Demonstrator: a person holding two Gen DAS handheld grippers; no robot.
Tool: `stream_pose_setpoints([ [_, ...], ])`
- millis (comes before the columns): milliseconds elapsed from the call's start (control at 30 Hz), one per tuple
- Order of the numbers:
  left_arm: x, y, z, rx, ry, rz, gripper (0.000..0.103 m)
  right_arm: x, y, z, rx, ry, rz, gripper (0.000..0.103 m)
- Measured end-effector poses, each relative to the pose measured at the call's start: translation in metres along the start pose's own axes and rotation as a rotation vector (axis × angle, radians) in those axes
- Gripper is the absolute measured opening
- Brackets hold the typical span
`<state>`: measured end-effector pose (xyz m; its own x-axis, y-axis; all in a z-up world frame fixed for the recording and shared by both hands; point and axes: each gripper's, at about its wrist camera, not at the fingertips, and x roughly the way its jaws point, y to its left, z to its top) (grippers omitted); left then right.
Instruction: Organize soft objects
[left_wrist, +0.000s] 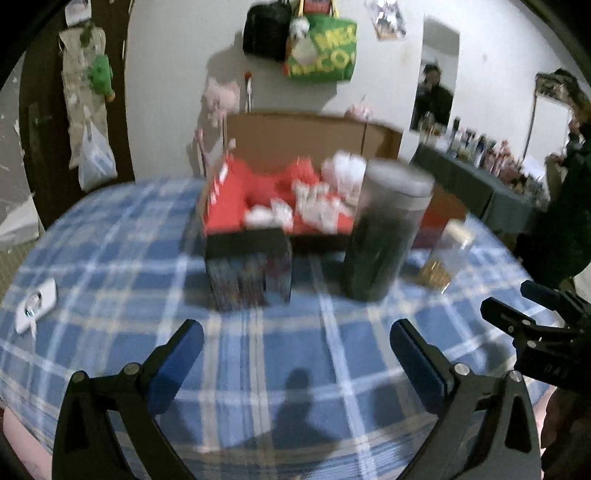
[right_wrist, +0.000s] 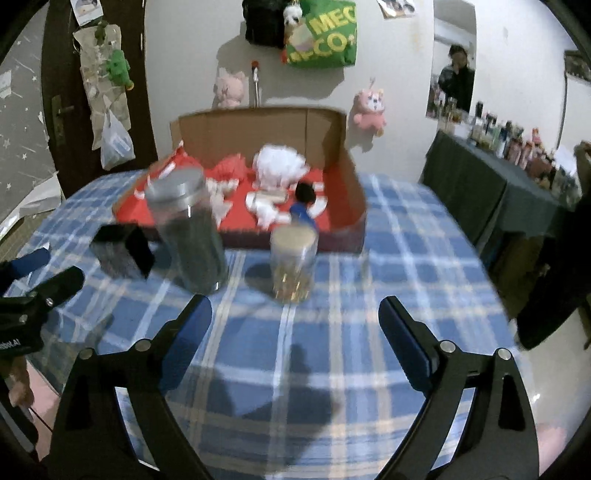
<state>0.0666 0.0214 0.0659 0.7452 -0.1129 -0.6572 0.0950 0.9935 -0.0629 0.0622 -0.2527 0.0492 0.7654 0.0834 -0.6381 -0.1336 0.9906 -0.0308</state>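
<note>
An open cardboard box (right_wrist: 343, 162) with a red lining stands at the far side of the table; it also shows in the left wrist view (left_wrist: 295, 136). Soft red and white items (right_wrist: 277, 173) lie inside it, blurred in the left wrist view (left_wrist: 314, 199). My left gripper (left_wrist: 295, 354) is open and empty above the blue plaid tablecloth (left_wrist: 110, 258), short of the box. My right gripper (right_wrist: 295, 328) is open and empty, also short of the box. Each gripper shows at the edge of the other's view.
A tall dark jar with a grey lid (right_wrist: 188, 229), a small clear jar with a pale lid (right_wrist: 293, 266) and a small black box (right_wrist: 123, 251) stand between the grippers and the cardboard box. A white object (left_wrist: 37, 304) lies at the table's left. Plush toys and bags hang on the wall.
</note>
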Motion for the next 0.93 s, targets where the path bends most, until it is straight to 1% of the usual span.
stream_pose_setpoints([
  [167, 0.034, -0.003, -0.023, -0.002, 0.101, 0.025, 0.103, 0.037, 0.000, -0.025, 0.027, 0.094, 0.007, 0.093],
  [267, 0.045, -0.004, -0.030, -0.006, 0.135, 0.051, 0.103, 0.052, 0.002, -0.034, 0.030, 0.128, 0.003, 0.093],
  [333, 0.048, -0.004, -0.031, -0.007, 0.132, 0.075, 0.103, 0.058, 0.003, -0.037, 0.027, 0.138, -0.002, 0.093],
  [467, 0.050, -0.009, -0.032, -0.008, 0.132, 0.108, 0.103, 0.059, 0.004, -0.040, 0.022, 0.126, -0.015, 0.094],
  [933, 0.051, -0.009, -0.030, -0.017, 0.129, 0.114, 0.103, 0.061, 0.003, -0.039, 0.025, 0.132, -0.019, 0.097],
])
